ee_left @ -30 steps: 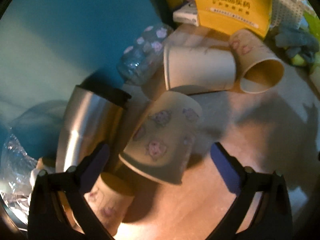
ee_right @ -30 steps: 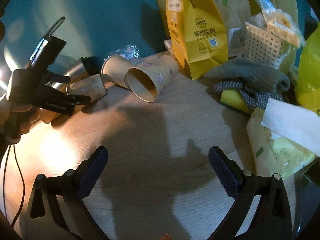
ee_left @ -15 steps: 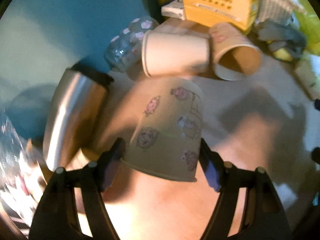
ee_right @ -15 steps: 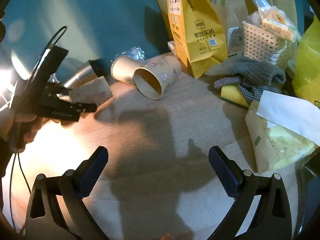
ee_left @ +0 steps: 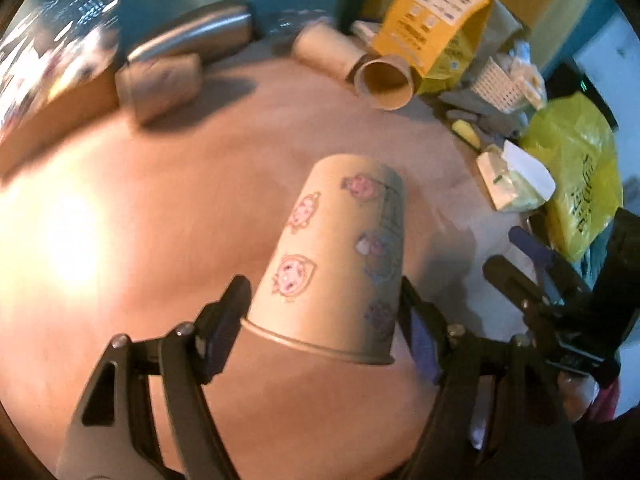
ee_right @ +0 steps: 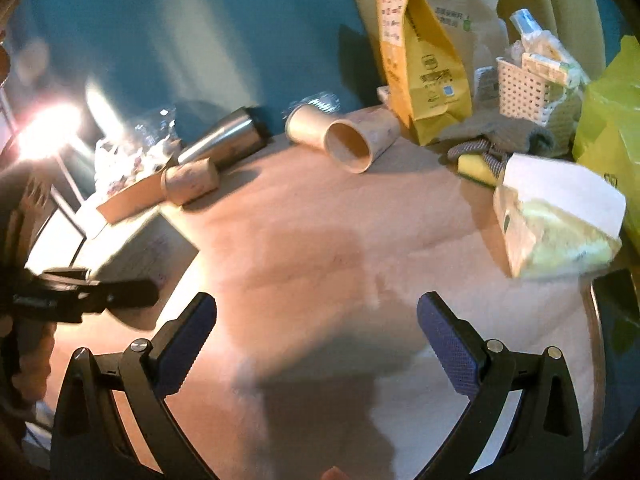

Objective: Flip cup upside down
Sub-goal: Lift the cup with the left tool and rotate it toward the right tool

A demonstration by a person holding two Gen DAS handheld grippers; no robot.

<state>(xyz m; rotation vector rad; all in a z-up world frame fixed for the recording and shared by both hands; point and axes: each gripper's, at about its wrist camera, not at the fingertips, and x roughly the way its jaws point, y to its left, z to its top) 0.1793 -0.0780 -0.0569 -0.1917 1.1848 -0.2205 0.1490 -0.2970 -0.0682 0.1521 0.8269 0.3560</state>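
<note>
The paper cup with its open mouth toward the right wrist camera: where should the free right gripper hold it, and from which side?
Probably across the side wall just behind the rim of the open-mouthed paper cup, coming from above: it lies on its side. The right gripper is open and empty.

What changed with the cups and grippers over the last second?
The left gripper closed on the pig-print paper cup and carried it away from the cluster into the open middle of the table. The right gripper stayed open and empty; the steel tumbler and other cups stayed lying down.
</note>
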